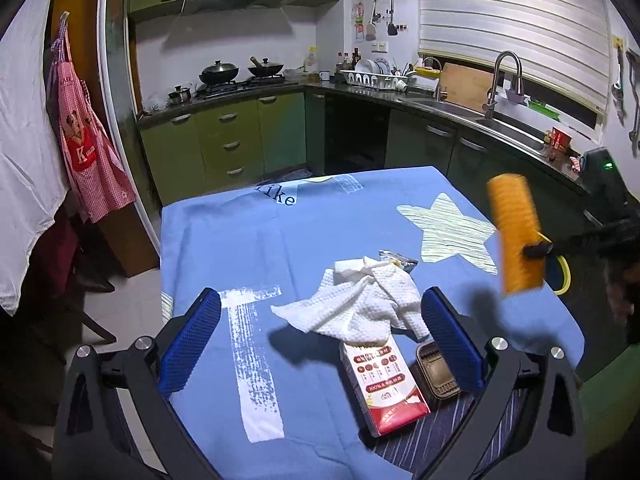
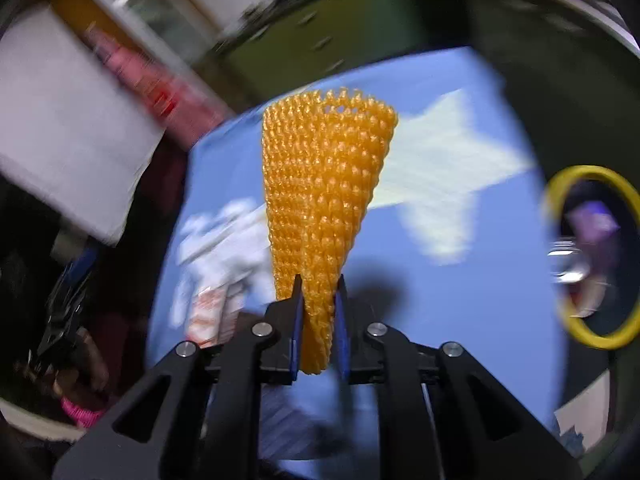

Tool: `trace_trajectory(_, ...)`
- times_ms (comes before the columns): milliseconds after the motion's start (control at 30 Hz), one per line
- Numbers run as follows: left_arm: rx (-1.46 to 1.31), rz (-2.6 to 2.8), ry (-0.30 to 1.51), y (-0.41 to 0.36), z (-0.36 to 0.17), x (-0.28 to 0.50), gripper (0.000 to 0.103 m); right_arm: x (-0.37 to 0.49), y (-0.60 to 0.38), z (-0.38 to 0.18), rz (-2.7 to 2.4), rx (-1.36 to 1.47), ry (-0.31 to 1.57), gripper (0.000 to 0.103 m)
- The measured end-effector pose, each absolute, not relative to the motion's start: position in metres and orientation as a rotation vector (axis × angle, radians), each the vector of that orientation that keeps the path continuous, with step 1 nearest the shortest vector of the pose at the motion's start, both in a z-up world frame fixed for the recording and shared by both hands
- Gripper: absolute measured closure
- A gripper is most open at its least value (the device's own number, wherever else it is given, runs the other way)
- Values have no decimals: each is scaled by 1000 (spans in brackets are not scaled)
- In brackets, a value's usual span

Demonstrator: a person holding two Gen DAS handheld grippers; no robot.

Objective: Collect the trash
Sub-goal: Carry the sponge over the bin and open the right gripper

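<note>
My right gripper [image 2: 318, 300] is shut on an orange foam net sleeve [image 2: 324, 196], pinched at its lower end and held above the blue tablecloth [image 1: 248, 240]. From the left wrist, the same sleeve [image 1: 516, 236] hangs in the air at the right, clamped by the right gripper [image 1: 538, 249]. My left gripper [image 1: 320, 344] stands open, low over the table. Between its blue pads lie a crumpled white paper towel [image 1: 360, 304], a red and white carton [image 1: 384, 384] and a small brown tin [image 1: 434, 372]. A small wrapper [image 1: 398, 260] lies beyond the towel.
A bin with a yellow rim [image 2: 596, 256] stands off the table's right edge, with trash inside. Green kitchen cabinets [image 1: 240, 136], a stove and a sink [image 1: 500, 120] line the far walls. A red checked apron [image 1: 88, 152] hangs at the left.
</note>
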State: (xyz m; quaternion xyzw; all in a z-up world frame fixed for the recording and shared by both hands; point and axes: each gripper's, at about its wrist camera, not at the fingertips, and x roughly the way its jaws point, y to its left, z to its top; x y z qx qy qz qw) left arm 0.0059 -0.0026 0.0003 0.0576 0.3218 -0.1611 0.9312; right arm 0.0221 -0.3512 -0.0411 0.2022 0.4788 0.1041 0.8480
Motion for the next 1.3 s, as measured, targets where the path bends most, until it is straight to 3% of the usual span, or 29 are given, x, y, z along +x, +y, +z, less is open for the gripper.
trace_trajectory(167,105,-337,681,-4,-6,6,4,0,-462,-43,-133,425,924,89)
trace_trajectory(467,146,-359,675,-17,-2,-1,4,12,-577,-117,-439,426,1050,85)
trace_trajectory(533,156,-366,676,-21,0,-2,4,14,-585,-129,-471,414,1071,80)
trace_trajectory(633,169,-376,682,-28,-2,-2,4,15,-590,-138,-489,402,1080,60)
trace_trajectory(767,189,-401,694,-37,-5,-1,4,10,-583,-124,-483,379,1036,50)
trace_trajectory(1000,208,-464,732,-52,-16,2,4,-5,-562,-88,-417,363,969,48)
trace_trajectory(1300,150,-520,870,-67,-42,14,4,-2,-542,-85,-368,344,972,47)
